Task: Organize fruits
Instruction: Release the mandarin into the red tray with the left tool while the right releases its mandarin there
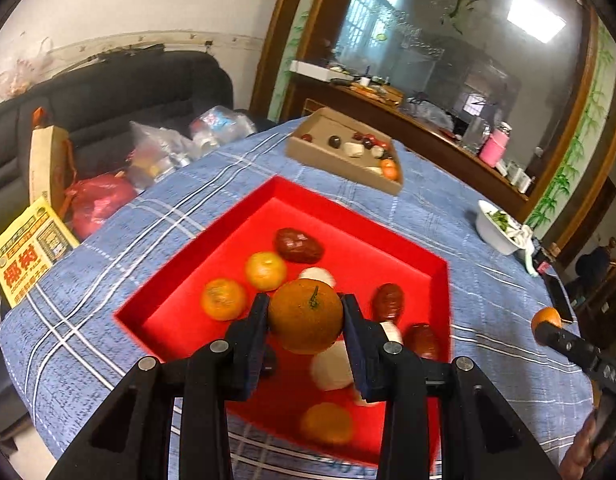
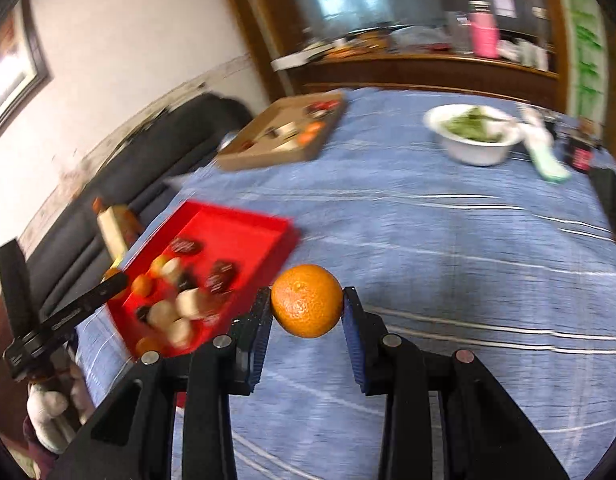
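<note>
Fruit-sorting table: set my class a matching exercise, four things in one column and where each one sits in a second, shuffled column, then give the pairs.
Things
1. left gripper
2. right gripper
3. white bowl
4. cardboard box

Places or states
A. holds green leaves, at the far right of the table
B. shut on a mandarin above the red tray
C. far side of the table, beyond the red tray, with mixed fruit inside
D. shut on a mandarin above the blue tablecloth, beside the tray

Pairs: 1-B, 2-D, 3-A, 4-C
</note>
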The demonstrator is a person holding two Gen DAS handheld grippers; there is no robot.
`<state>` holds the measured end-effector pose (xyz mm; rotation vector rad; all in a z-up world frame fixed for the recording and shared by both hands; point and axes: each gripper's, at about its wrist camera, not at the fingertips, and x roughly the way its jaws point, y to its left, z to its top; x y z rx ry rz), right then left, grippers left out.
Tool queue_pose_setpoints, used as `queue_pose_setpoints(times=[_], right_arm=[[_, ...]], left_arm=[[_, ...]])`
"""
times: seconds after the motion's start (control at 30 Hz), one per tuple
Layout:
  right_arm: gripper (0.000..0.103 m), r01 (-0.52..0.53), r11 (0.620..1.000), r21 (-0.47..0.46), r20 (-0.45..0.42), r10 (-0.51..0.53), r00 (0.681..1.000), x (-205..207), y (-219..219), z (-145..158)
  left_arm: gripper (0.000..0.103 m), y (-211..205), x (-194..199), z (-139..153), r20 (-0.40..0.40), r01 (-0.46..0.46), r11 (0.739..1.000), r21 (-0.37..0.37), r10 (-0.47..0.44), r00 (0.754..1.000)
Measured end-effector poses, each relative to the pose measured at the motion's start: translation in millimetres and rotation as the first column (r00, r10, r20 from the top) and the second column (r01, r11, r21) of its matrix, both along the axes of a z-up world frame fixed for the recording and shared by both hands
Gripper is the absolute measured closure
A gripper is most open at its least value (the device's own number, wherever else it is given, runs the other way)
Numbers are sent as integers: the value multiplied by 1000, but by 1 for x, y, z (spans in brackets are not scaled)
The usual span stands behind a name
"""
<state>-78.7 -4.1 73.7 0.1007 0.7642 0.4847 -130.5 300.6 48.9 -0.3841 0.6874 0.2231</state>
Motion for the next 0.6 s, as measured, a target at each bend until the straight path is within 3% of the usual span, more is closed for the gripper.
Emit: queue_pose_setpoints(times=[0.3, 0.6], right_arm=[[69, -202, 975, -90, -17, 201, 979, -21, 97, -18], [69, -308, 929, -206, -20, 311, 950, -41, 146, -42]], left_arm=[[65, 17, 6, -19, -48, -16, 999, -45, 14, 999], [63, 16, 17, -26, -67, 3, 998, -64, -7, 998]])
